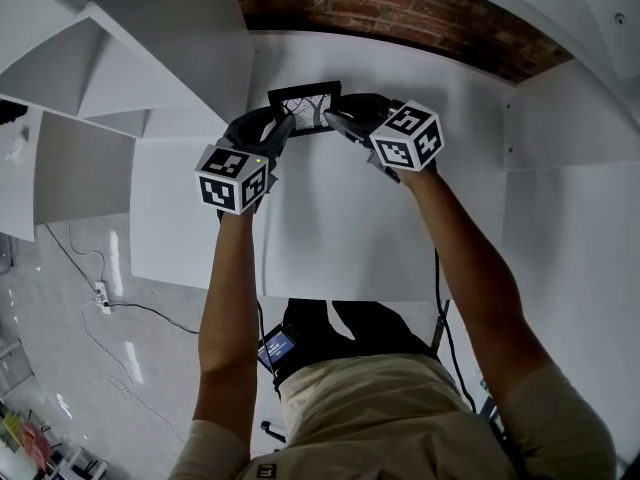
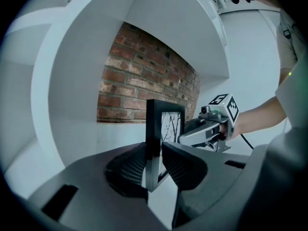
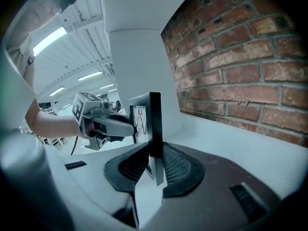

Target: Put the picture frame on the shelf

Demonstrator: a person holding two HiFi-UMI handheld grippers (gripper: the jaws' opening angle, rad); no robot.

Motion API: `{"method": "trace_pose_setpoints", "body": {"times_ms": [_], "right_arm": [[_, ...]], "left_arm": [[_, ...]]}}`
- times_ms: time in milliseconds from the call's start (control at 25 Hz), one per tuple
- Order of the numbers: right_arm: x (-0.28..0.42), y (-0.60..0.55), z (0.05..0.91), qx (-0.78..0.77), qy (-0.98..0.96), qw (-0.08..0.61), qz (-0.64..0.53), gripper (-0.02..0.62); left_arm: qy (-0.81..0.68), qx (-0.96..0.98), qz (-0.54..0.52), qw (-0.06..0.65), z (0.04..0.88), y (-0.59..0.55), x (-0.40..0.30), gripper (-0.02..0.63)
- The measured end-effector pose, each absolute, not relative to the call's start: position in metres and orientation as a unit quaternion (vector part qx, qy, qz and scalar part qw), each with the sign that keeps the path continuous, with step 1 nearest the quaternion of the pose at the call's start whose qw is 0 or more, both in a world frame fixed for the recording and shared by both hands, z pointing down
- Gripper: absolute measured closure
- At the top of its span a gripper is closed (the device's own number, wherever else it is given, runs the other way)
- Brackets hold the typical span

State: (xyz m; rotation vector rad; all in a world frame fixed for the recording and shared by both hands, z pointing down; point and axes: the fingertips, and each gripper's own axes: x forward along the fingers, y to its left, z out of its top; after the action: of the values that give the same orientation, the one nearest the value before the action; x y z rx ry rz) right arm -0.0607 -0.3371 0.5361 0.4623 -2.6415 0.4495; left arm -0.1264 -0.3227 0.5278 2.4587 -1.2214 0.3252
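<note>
While both grippers carry it, the picture frame (image 1: 304, 100) sits upright over the rear of the white shelf (image 1: 340, 238), near the brick wall (image 1: 400, 13).

Head view: L gripper (image 1: 283, 128) is on the frame's left edge and R gripper (image 1: 333, 122) on its right edge. Frame is level btwn them, glass side toward the person. Cannot tell from here whether the bottom edge touches the shelf board.

Left gripper view: jaws are clenched on the frame's black side rail (image 2: 155, 129), pads pressed to front and back faces. The frame is vertical, w/ a branch print visible behind the glass. R gripper (image 2: 185, 134) shows at the far edge. Bricks (image 2: 139, 85) lie behind, and white shelf walls curve around.

Right gripper view: same on this side, w/ jaws clamped on the other rail (image 3: 155, 124) and no gap at the pads. L gripper (image 3: 129, 128) is opposite. The shelf top (image 3: 216, 129) runs back to the bricks (image 3: 240, 57), which are close behind the frame.

Step (judgement): placement phase, w/ transport done and set-down and release not yet done.

Next move calls for:
- Ease the frame down until its bottom edge bears on the shelf.
- Confirm it stands or leans stably. Rear support isn't visible, so check before letting go.
- Open both grippers evenly.
- Draw them out sideways, clear of the rails, so the frame doesn't tip.
</note>
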Motion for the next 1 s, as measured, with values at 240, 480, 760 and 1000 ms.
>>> {"method": "trace_pose_setpoints", "body": {"times_ms": [240,480,760,1000], "right_arm": [[-0.066,-0.347,0.559,0.173,-0.946,0.219,0.166,0.523],[-0.069,-0.355,0.576,0.180,-0.942,0.226,0.169,0.523],[-0.071,-0.363,0.584,0.191,-0.941,0.222,0.167,0.523],[-0.074,-0.372,0.585,0.198,-0.942,0.219,0.157,0.523]], "left_arm": [[-0.444,0.866,0.125,0.194,0.550,-0.333,-0.132,0.525],[-0.451,0.861,0.130,0.197,0.567,-0.340,-0.134,0.525],[-0.462,0.856,0.131,0.191,0.574,-0.348,-0.136,0.525],[-0.473,0.853,0.129,0.182,0.575,-0.355,-0.139,0.525]]}}
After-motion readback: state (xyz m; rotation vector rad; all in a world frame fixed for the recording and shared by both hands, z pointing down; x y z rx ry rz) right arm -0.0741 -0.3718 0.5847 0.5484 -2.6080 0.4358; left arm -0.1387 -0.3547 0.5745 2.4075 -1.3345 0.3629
